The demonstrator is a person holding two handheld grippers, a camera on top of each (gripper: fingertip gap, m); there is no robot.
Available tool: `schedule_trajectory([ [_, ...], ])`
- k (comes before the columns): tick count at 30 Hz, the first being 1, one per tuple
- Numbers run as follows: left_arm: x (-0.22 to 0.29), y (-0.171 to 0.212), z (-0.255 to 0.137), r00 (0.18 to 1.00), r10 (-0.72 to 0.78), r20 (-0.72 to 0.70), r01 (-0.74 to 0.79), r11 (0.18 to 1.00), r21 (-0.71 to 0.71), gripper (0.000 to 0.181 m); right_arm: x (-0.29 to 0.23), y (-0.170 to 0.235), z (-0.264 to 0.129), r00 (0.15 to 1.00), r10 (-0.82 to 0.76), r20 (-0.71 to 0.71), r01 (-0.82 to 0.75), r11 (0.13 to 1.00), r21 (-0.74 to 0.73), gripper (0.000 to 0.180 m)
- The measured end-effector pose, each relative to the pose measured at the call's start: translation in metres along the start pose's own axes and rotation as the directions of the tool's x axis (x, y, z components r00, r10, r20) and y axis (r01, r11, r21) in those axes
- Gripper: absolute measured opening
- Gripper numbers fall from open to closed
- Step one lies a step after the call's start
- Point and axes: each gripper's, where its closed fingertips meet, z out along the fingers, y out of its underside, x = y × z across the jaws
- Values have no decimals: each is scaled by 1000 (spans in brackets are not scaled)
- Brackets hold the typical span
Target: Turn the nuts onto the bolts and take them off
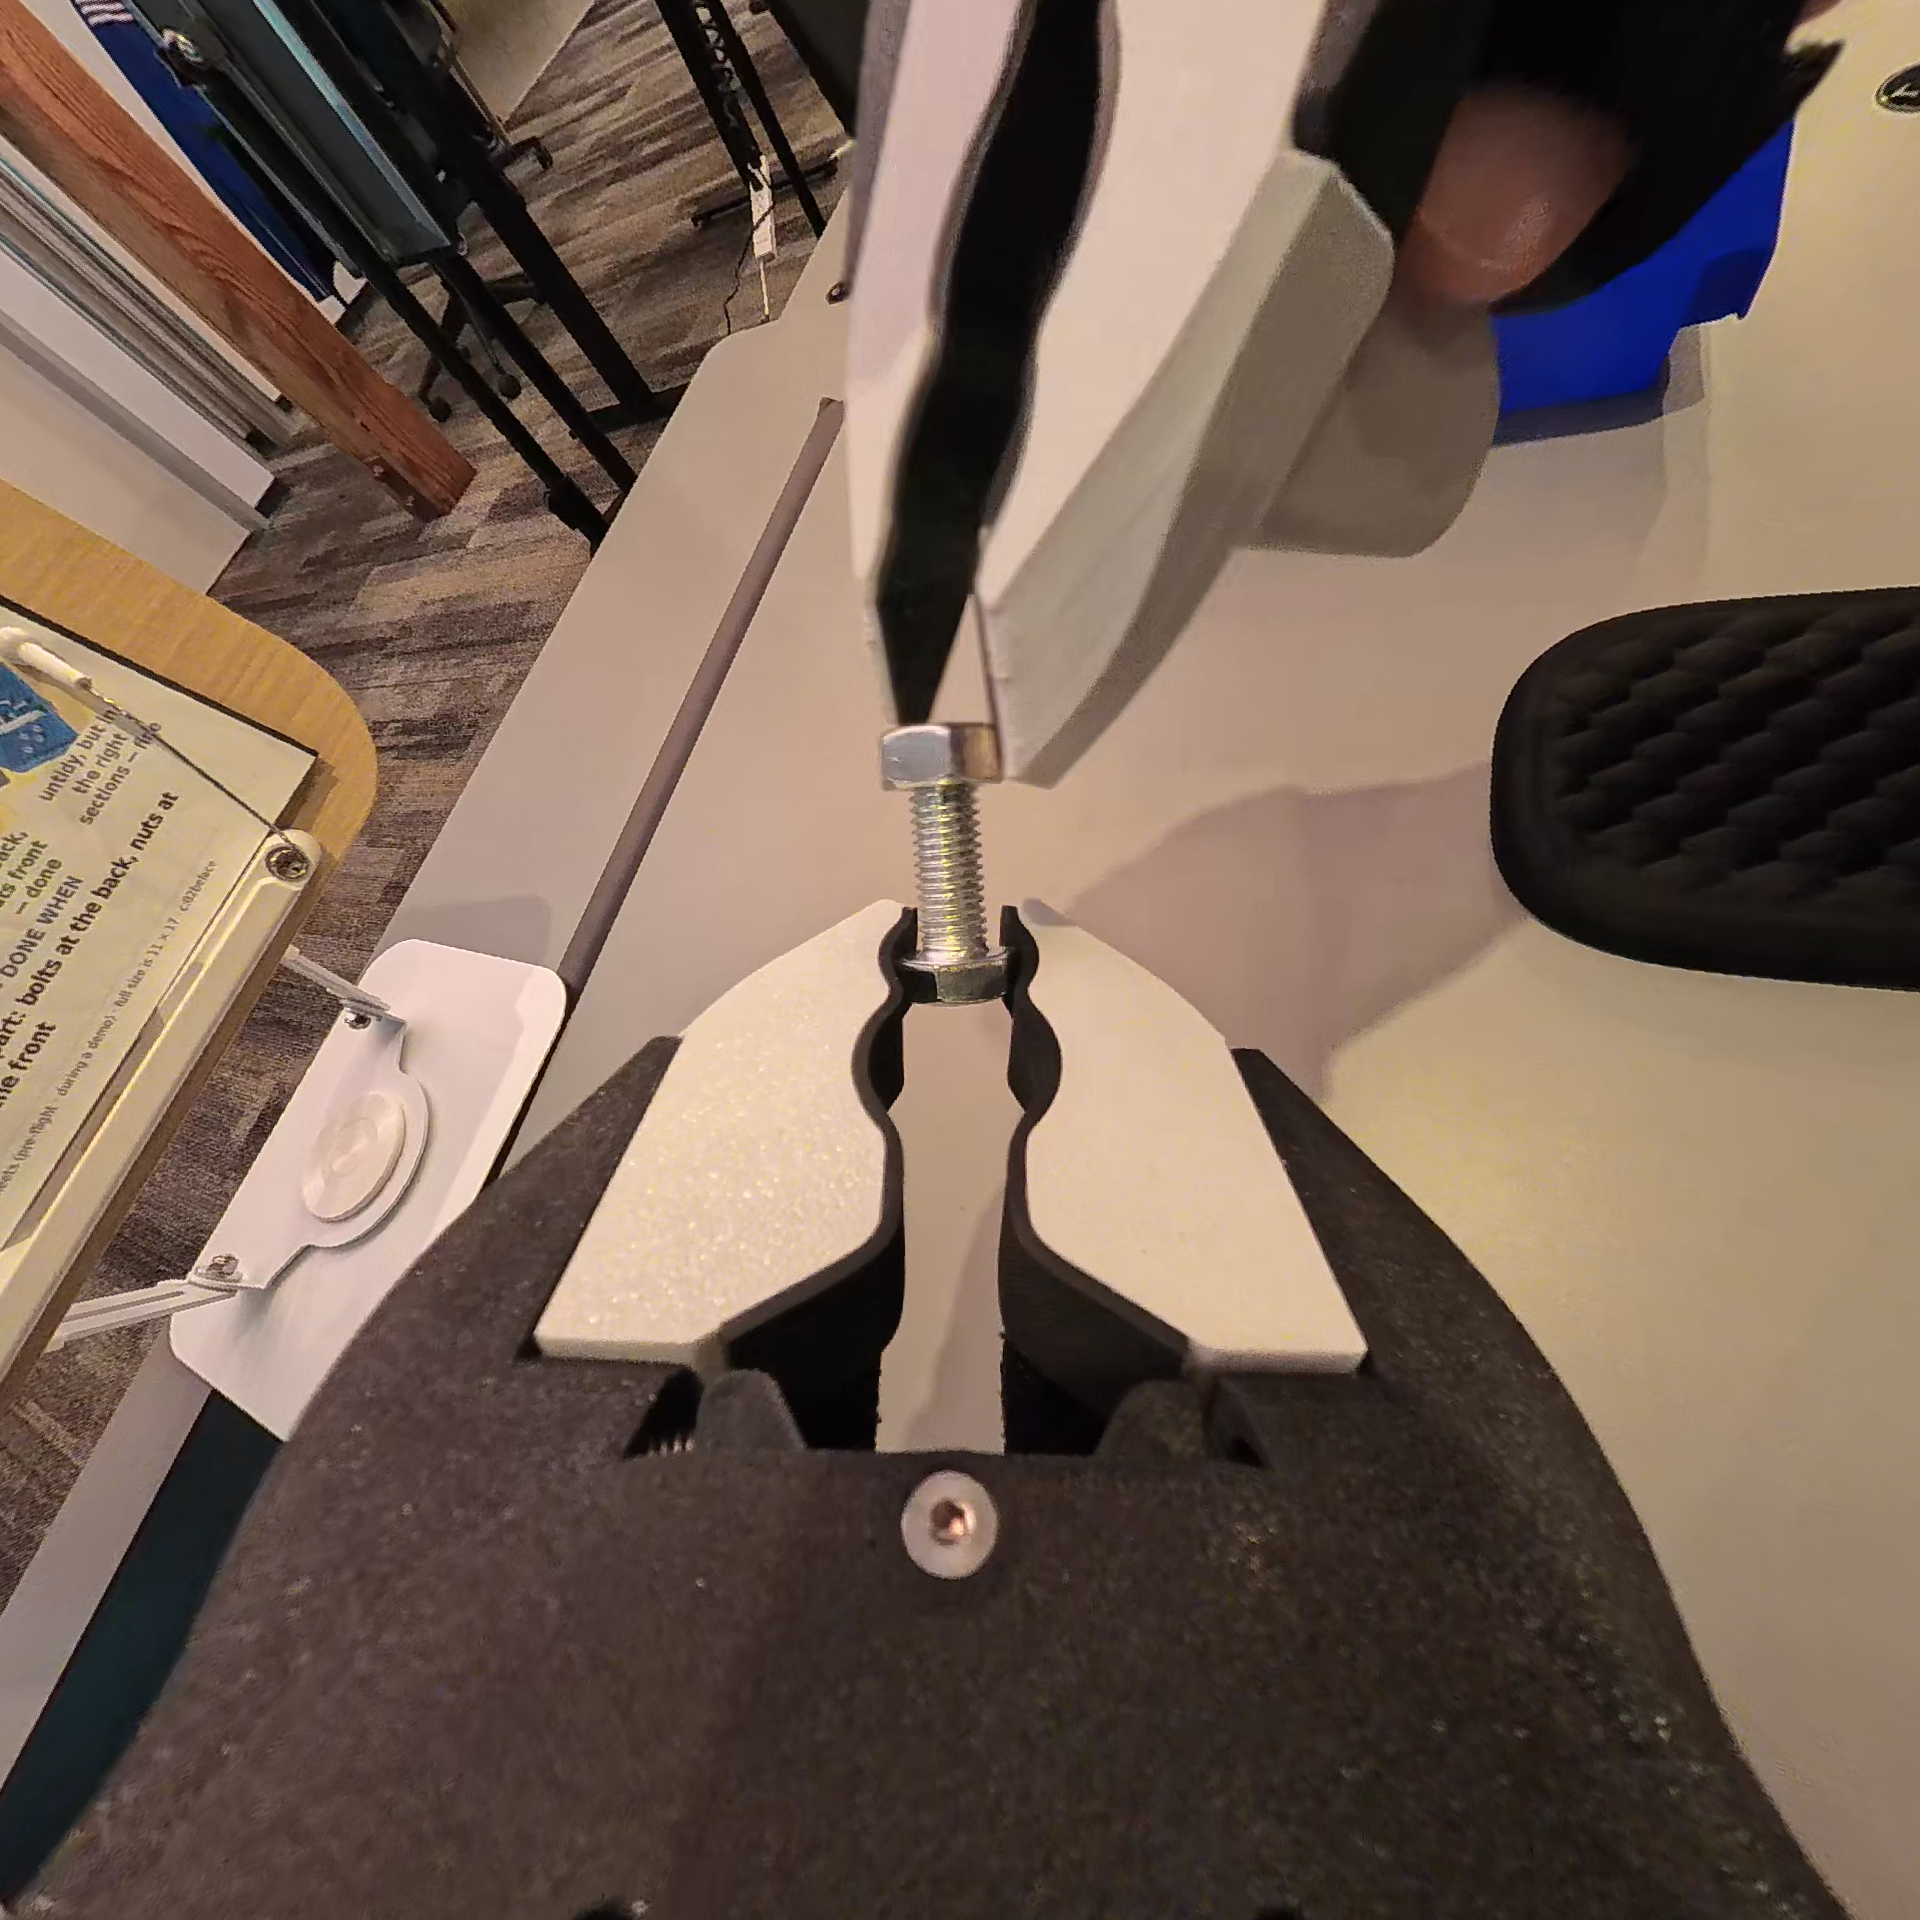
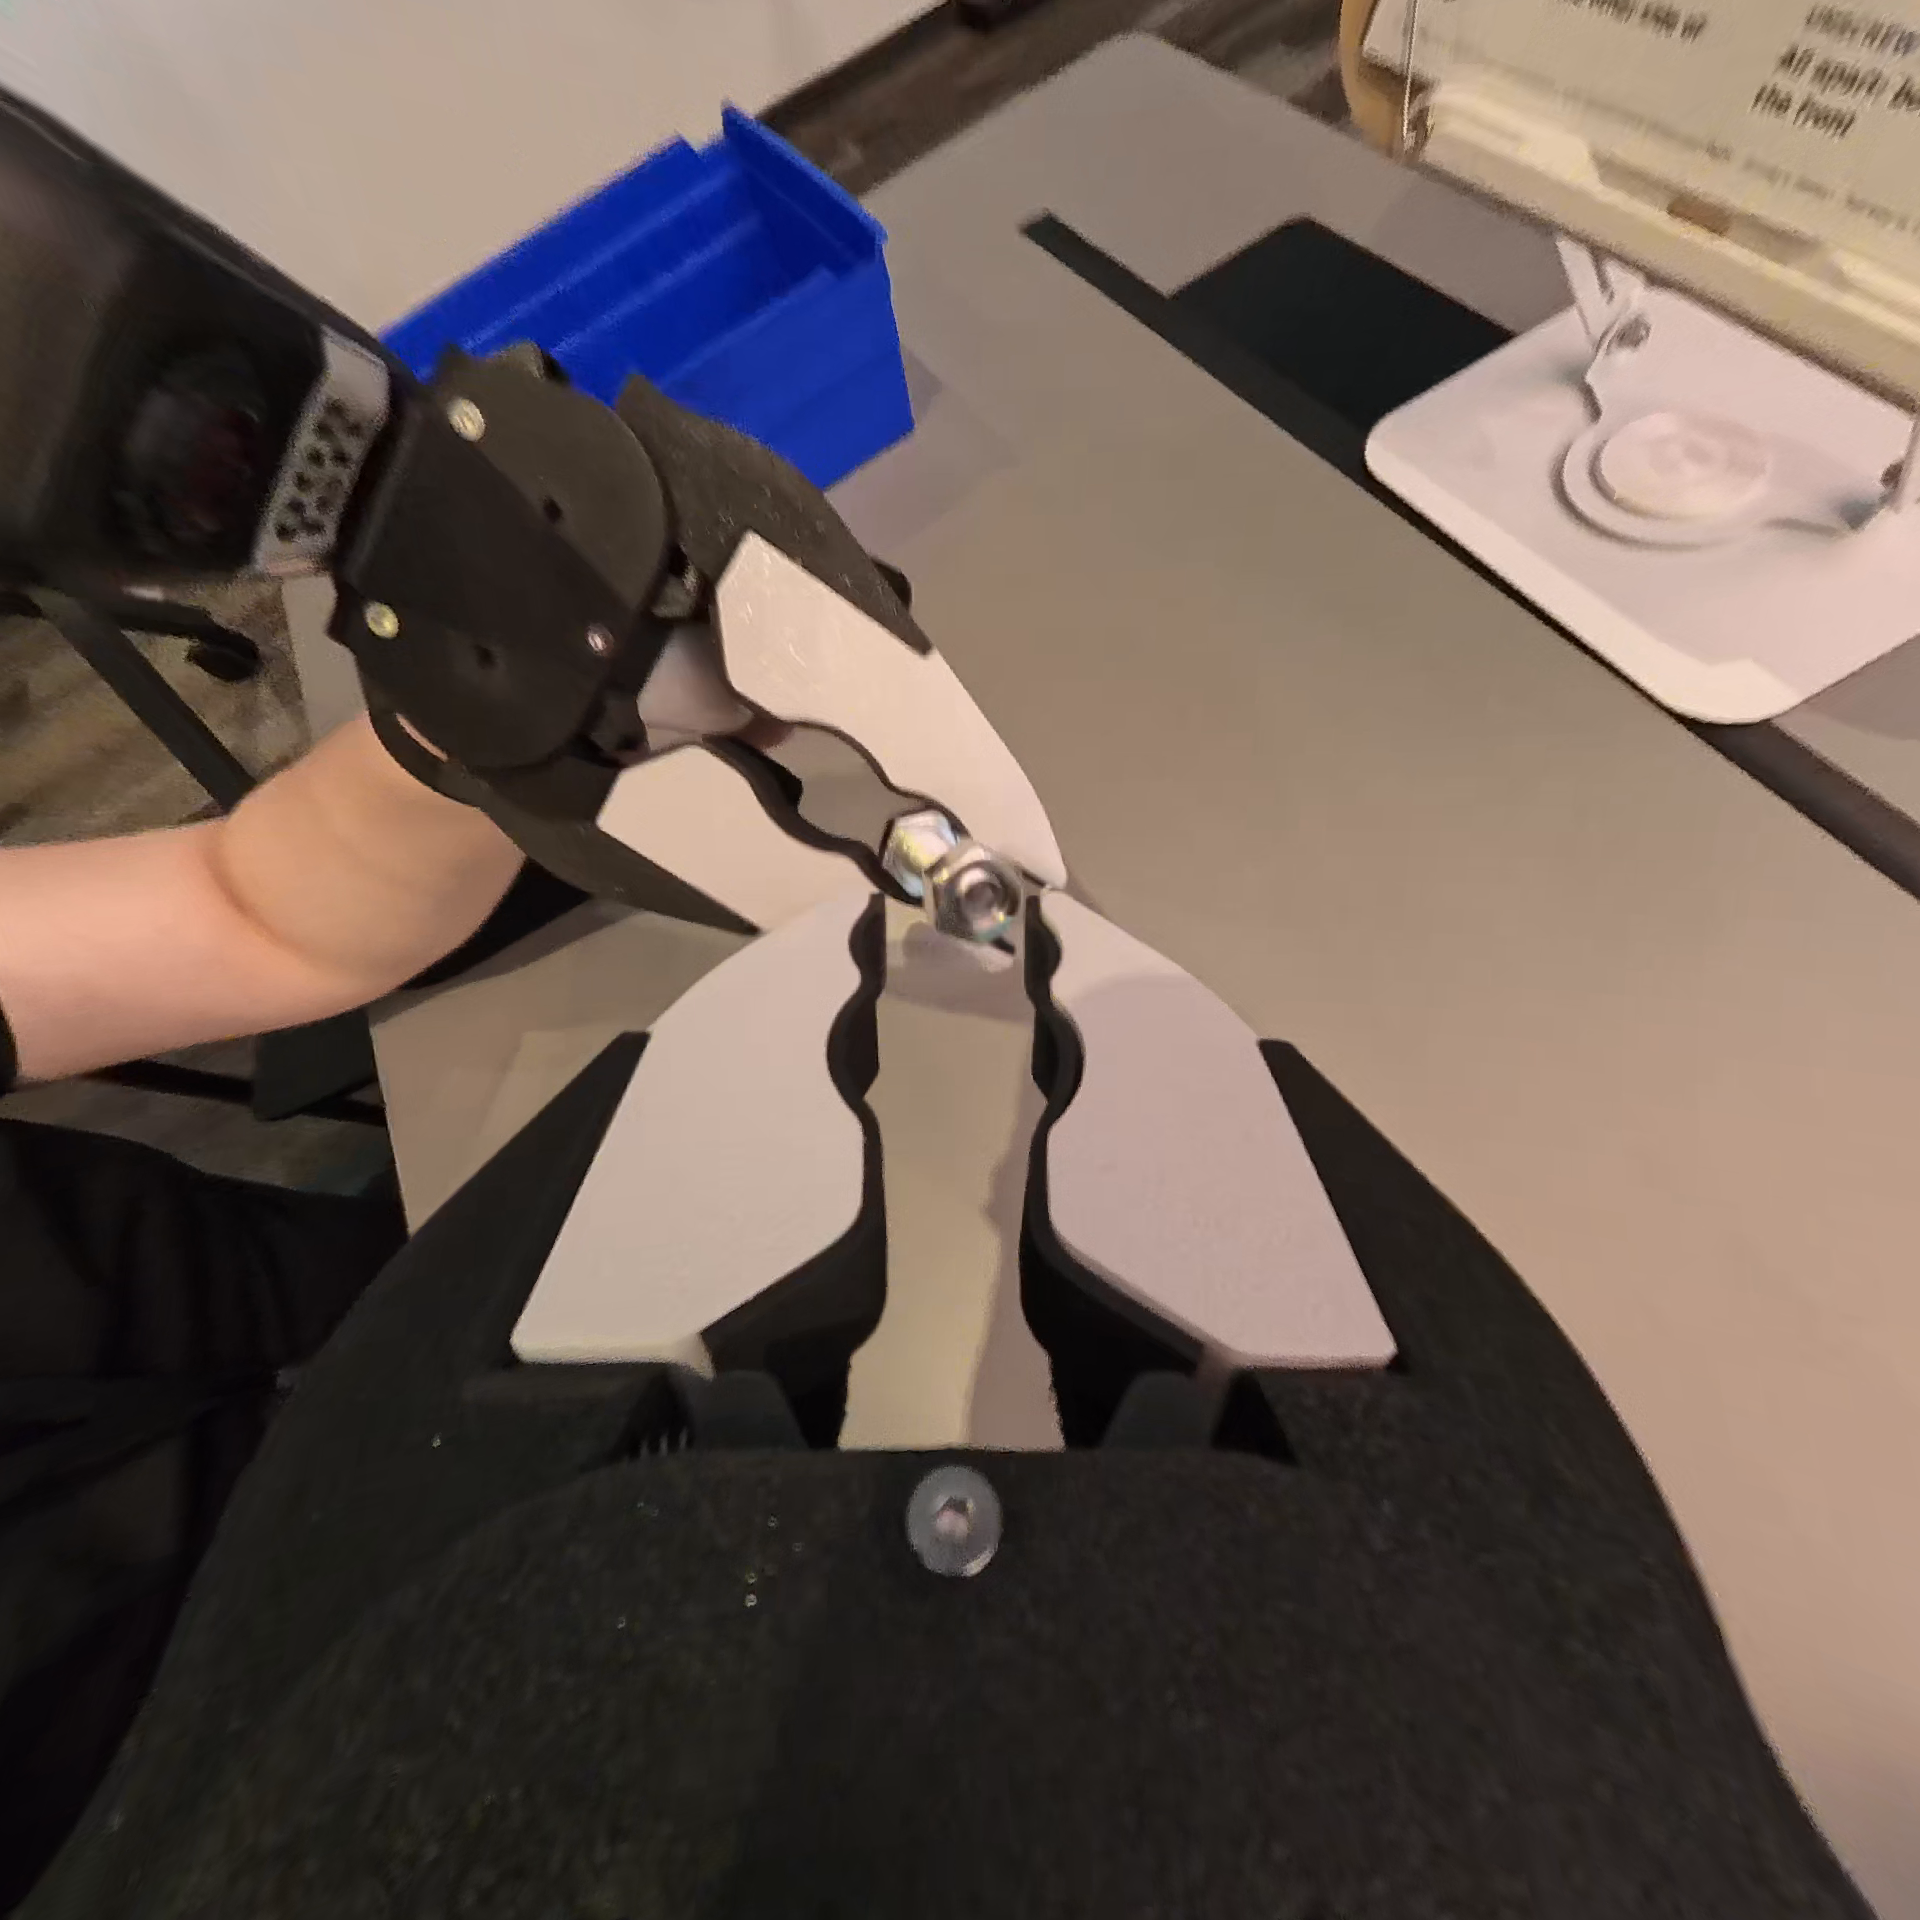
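A silver bolt (image 1: 943, 868) is held in the air over the grey table (image 1: 1558, 1247). My left gripper (image 1: 956, 914) is shut on the bolt's hex head (image 1: 951, 977). My right gripper (image 1: 940, 727) comes in from above, and its fingertips close on a hex nut (image 1: 940, 764) at the far end of the thread. In the right wrist view my right gripper (image 2: 956, 914) has the nut (image 2: 977, 899) at its very tips, with the bolt's end showing through it. The left gripper (image 2: 935, 852) holds the bolt head (image 2: 914, 836) just behind.
A blue bin (image 2: 707, 312) stands on the table behind the left gripper. A white stand base (image 2: 1662, 551) with a printed sign sits at the table's edge. A black textured pad (image 1: 1714, 810) lies to the right. A person's forearm (image 2: 260, 862) reaches in from the left. There is about 4 cm between the tips of the two grippers.
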Motion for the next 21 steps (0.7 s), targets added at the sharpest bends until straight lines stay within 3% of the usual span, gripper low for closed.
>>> schedule_trajectory([
  [10,-2,0,-1,1000,-4,3,4,1000,3,15,15,17,1,997,1,-73,-8,996,-88,23],
  [13,-1,-1,-2,1000,-5,3,5,1000,11,15,0,3,0,1000,7,11,-7,1000,-9,22],
  [21,-5,-11,-8,1000,0,27,-2,998,68,15,-2,-7,-3,999,35,39,-37,998,53,24],
])
